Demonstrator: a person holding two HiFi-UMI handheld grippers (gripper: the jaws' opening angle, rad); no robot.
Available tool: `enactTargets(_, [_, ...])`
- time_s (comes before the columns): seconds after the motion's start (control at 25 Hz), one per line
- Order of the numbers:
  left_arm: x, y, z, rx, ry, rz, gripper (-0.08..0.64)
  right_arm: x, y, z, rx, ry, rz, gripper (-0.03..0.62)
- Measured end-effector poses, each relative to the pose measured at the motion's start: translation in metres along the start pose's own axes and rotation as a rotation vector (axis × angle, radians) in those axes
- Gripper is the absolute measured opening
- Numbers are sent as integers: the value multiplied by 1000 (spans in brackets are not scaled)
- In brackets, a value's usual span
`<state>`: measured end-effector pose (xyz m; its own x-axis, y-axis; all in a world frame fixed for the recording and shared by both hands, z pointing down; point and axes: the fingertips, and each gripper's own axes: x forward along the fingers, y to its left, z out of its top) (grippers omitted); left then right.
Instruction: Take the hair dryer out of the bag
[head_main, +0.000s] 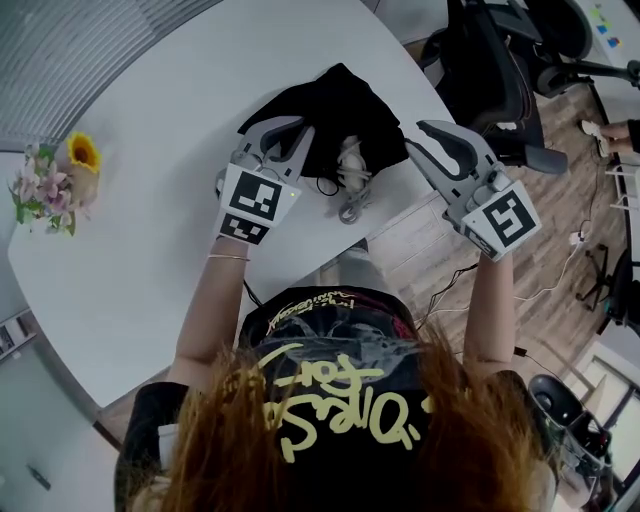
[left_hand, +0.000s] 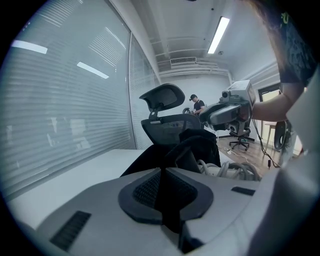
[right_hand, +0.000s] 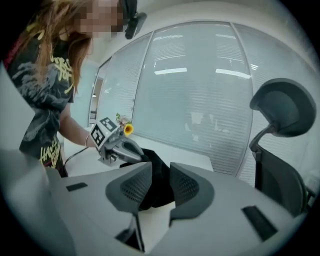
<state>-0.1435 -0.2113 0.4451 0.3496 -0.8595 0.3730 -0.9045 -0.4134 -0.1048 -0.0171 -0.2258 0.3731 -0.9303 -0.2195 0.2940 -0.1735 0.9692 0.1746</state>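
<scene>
No legible txt anywhere. Yellow graffiti lettering on back of person's black shirt (head_main: 330, 400), plus small print near collar, both unreadable.

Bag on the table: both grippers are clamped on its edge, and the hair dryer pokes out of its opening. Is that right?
Not quite. Only the left gripper is clamped on the bag. The right gripper is open: the right gripper view shows its jaws apart with nothing pinched between them. The hair dryer does poke out of the opening, as the head view shows.

Left gripper (head_main: 293, 135) jaws pinched on bag (head_main: 345, 100) edge. Right gripper (head_main: 422, 140) jaws apart, empty. Both forearms extended forward.
</scene>
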Motion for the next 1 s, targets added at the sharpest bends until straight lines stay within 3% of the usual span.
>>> enactTargets(0.16, [0, 1, 0, -5, -4, -2, 20, -9, 7, 34, 146, -102, -146, 103])
enactTargets(0.32, [0, 0, 0, -8, -10, -8, 20, 9, 37, 39, 286, -122, -138, 102])
enactTargets(0.44, [-1, 0, 1, -8, -14, -11, 20, 29, 42, 19, 350, -60, -197, 119])
enactTargets(0.52, [-2, -1, 1, -9, -19, -15, 20, 38, 41, 7, 386, -32, -248, 216])
enactTargets(0.8, [-5, 0, 2, -29, -44, -26, 20, 63, 59, -36, 414, 178, -251, 216])
enactTargets(1.0, [-7, -1, 2, -39, -64, -40, 20, 68, 51, -52, 438, 242, -298, 216])
